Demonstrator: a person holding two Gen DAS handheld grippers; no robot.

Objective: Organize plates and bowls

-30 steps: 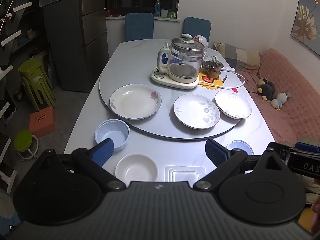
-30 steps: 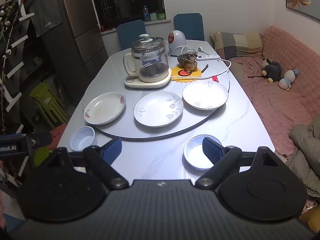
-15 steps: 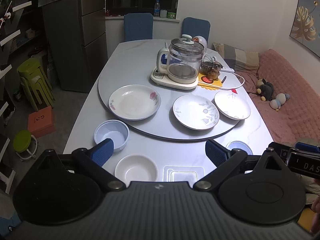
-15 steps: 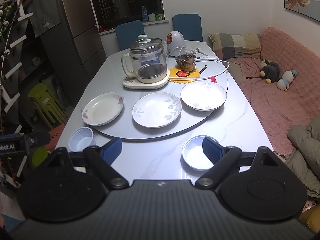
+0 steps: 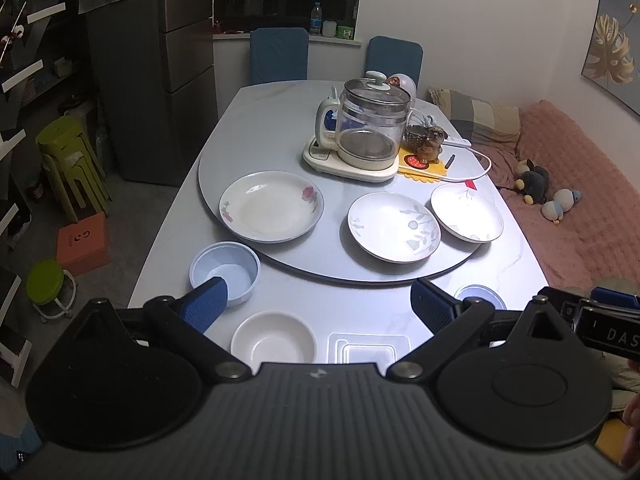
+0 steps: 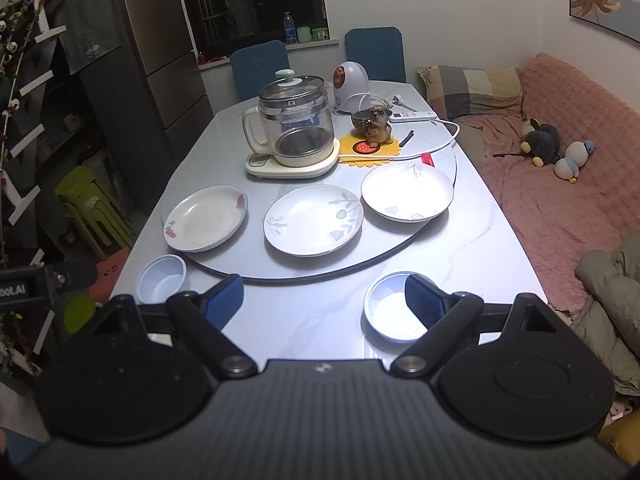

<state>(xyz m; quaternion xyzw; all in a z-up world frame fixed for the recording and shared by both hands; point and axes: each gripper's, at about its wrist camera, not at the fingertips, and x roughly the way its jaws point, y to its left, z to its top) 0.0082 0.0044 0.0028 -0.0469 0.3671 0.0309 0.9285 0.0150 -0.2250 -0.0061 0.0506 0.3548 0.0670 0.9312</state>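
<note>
Three plates lie on the grey turntable (image 5: 280,128): a rose-patterned plate (image 5: 272,211) at left, a leaf-patterned plate (image 5: 394,226) in the middle and a second leaf plate (image 5: 466,213) at right. On the near table sit a blue bowl (image 5: 224,271), a white bowl (image 5: 274,338), a square white dish (image 5: 368,347) and a shallow blue dish (image 6: 390,308). My left gripper (image 5: 318,308) hangs open above the near bowls, holding nothing. My right gripper (image 6: 324,300) is open too, its right finger over the blue dish.
A glass kettle (image 5: 370,128) on its base, a dog figurine (image 6: 374,124) on a yellow mat and a white cable (image 6: 444,140) occupy the turntable's far half. Two blue chairs (image 5: 278,54) stand behind. A pink sofa (image 6: 568,168) runs along the right, green stools (image 5: 72,164) at left.
Both views shifted only slightly; the table contents sit a touch lower and nearer in the right wrist view. Nothing was grasped or moved on the table.
</note>
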